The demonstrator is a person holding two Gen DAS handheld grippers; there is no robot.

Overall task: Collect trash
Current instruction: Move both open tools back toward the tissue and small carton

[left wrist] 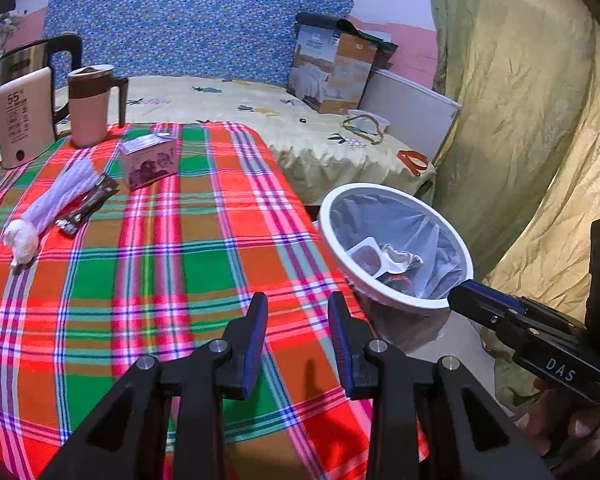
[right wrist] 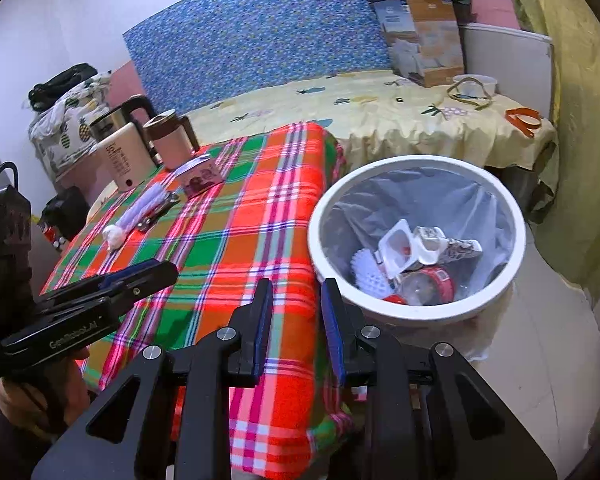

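A white trash bin with a clear liner stands on the floor right of the table; it also shows in the left wrist view. It holds a white tray, wrappers and a red-capped container. On the plaid tablecloth lie a white foam net sleeve, a dark wrapper and a small purple carton. My left gripper is open and empty above the cloth's near part. My right gripper is open and empty at the table's right edge beside the bin.
A beige kettle, a steel kettle and a pink mug stand at the table's far left. Behind is a bed with yellow sheet, a cardboard box and straps. A green curtain hangs right.
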